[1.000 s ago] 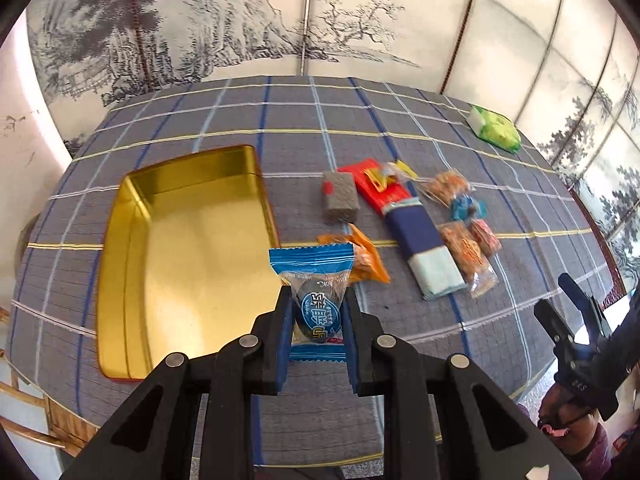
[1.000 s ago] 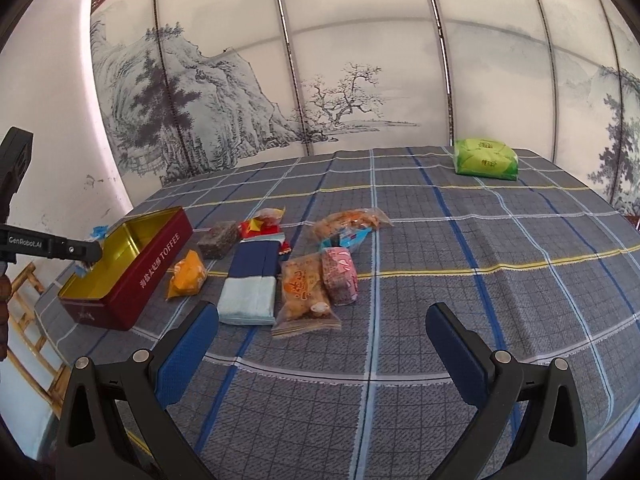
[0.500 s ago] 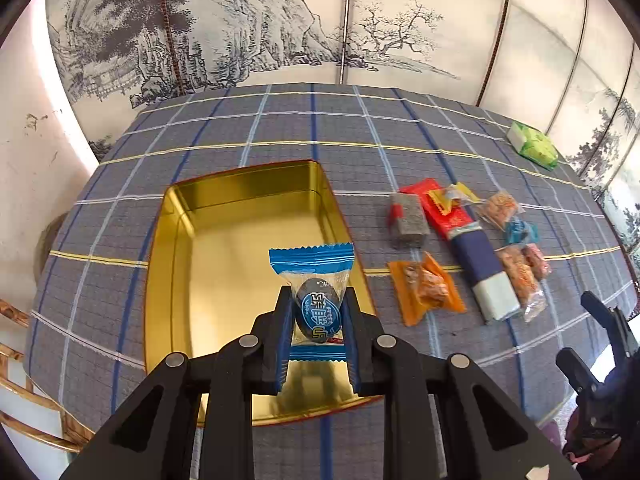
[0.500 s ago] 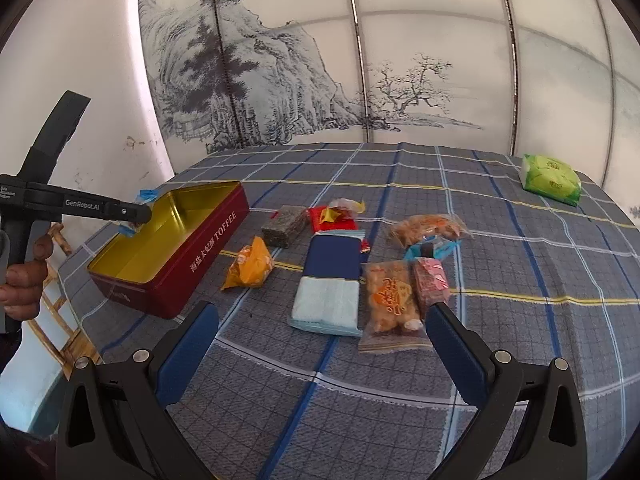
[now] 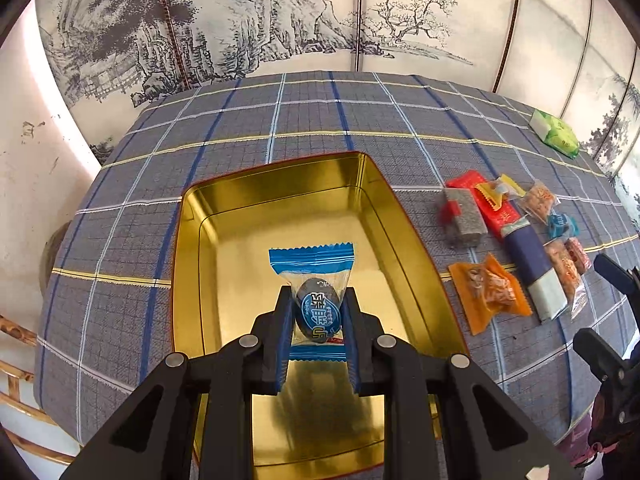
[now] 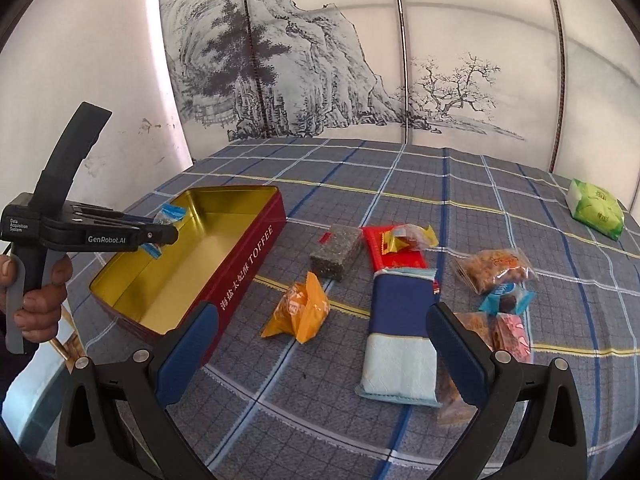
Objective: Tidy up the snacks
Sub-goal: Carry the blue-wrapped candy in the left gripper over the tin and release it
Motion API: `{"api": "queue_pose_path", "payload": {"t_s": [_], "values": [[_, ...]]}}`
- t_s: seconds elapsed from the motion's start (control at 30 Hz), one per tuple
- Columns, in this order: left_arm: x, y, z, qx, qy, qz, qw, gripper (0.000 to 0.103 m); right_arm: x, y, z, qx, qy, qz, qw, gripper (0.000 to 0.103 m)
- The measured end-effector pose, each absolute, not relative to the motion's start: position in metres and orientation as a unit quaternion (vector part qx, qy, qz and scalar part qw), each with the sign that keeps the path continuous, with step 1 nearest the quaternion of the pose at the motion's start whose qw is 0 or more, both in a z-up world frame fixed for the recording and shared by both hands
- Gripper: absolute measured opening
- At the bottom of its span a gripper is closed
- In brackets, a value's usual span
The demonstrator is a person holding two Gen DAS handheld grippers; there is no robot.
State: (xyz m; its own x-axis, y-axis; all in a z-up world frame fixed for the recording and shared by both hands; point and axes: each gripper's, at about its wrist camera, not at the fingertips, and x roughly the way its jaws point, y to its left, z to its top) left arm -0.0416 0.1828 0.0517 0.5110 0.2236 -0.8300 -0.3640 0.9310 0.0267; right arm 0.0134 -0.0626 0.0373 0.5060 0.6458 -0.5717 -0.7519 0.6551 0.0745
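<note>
My left gripper [image 5: 316, 316] pinches the blue-wrapped candy [image 5: 314, 280] upright between its pads, tilted down over the gold inside of the toffee tin [image 5: 280, 220]. My right gripper [image 6: 320, 344] hangs wide apart, holding nothing, low over the plaid tablecloth [image 6: 500, 184]. Beyond it lie the navy packet [image 6: 400, 320] and orange packet [image 6: 300, 308].

The tin [image 5: 400, 224] is metal, its inside a glossy, mirror-like gold and its outer wall [image 6: 248, 276] smooth red lacquer. The blue candy wrapper [image 5: 312, 258] is shiny plastic film, partly clear. The tablecloth [image 5: 320, 120] is matt woven cloth. The left gripper [image 5: 318, 320] is matt black plastic with blue pads [image 5: 285, 320].
</note>
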Motion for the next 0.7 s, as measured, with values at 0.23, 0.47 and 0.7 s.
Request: {"api": "queue_pose_path", "payload": {"t_s": [0.23, 0.47, 0.7], "values": [[-0.036, 0.198, 0.043, -0.076, 0.471, 0.164, 0.863, 0.02, 0.021, -0.039, 0.033, -0.108, 0.297, 0.394, 0.863, 0.099], [-0.03, 0.205, 0.038, -0.073, 0.474, 0.157, 0.863, 0.02, 0.025, -0.029, 0.03, -0.117, 0.304, 0.387, 0.863, 0.099], [-0.029, 0.208, 0.035, -0.071, 0.472, 0.158, 0.864, 0.025, 0.027, -0.025, 0.025, -0.124, 0.311, 0.381, 0.862, 0.099]]}}
